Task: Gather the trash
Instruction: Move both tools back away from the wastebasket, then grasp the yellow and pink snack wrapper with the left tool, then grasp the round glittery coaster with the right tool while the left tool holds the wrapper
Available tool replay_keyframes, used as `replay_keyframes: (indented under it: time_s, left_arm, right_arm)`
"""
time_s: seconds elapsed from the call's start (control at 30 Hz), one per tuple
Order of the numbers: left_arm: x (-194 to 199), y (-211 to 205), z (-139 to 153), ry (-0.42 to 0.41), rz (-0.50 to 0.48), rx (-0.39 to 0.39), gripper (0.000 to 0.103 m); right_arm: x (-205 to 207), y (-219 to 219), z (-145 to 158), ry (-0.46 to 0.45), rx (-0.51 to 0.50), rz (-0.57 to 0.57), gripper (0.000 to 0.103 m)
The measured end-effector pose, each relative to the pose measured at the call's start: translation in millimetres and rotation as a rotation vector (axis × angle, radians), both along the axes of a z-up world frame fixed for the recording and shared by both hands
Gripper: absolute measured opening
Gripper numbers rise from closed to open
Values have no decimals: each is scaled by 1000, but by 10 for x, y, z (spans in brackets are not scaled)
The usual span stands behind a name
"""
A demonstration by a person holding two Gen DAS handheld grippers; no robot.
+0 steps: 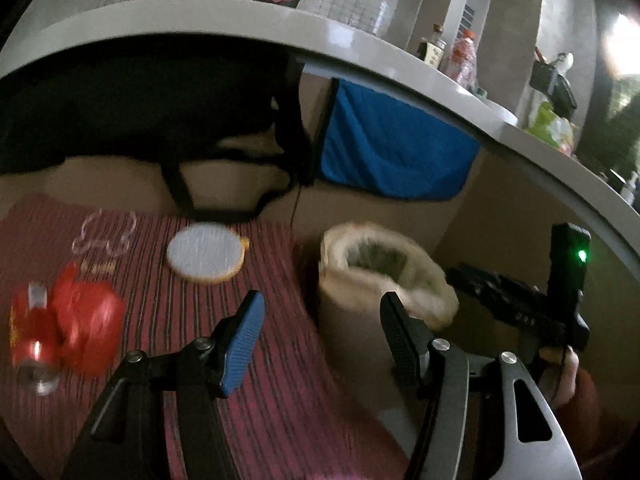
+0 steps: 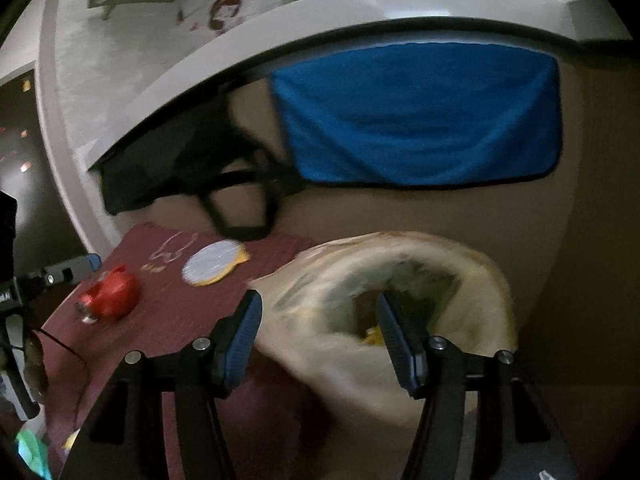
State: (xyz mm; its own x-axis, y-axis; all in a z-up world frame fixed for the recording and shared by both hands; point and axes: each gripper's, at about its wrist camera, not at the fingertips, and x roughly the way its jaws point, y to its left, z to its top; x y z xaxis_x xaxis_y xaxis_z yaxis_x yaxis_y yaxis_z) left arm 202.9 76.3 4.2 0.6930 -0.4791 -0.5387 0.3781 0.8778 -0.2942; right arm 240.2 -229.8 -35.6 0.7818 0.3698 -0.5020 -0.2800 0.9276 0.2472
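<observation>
A crushed red can point(image 1: 68, 328) lies on a dark red striped mat point(image 1: 260, 360), left of my left gripper point(image 1: 322, 300), which is open and holds nothing. A bin lined with a cream plastic bag point(image 1: 360, 236) stands just off the mat's right edge. In the right wrist view, my right gripper point(image 2: 318, 300) hangs open over the near rim of the bag point(image 2: 440, 248), with nothing between its pads. Something yellow point(image 2: 372, 336) lies inside the bag. The red can point(image 2: 110, 296) is far to its left.
A round white pad with a yellow rim point(image 1: 206, 252) lies on the mat behind the can. A blue cloth point(image 1: 392, 148) and a black bag with straps point(image 1: 140, 100) hang under a grey counter point(image 1: 280, 24). Bottles point(image 1: 432, 52) stand on the counter.
</observation>
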Motion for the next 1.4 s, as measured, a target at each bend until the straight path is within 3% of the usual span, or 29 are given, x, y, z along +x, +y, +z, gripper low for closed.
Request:
replay_keyframes:
  time_s: [0.23,0.4,0.57,0.73,0.8,0.9,1.07,1.27,1.4]
  left_arm:
    - [-626,126,-342,103,-97,8,61]
    - [-1036,69,-529,138,-169,55,61]
    - [-1183,-13,-743,166,-158,123,61]
    - [-1135,62,-906,207,-91,106,58]
    - [-1113,148,-907,210,-58,78,34]
    - [-1126,261,-880,195,-13,50,26]
    - [-1070,596,-752,148,90,8,25]
    - [-949,1298,-537,96,331,-66,25]
    - [-868,1678,-363,36,456,-76,25]
  right_arm:
    - [-367,415,-42,3,-14,78,57]
    - [-516,561,-128,36,7,106,57]
    - [-569,662,-156,48,1,116,57]
    - [-634,752,-141,42,-8,135,57]
    - [-647,809,-156,41,-23,145,57]
    - [-630,887,-201,53,-22,163,57]
    - [-523,1136,-257,81,-21,212,57]
    - [-338,1540,-252,85,-52,271,57]
    - [-155,1757,-245,78,-67,288,57]
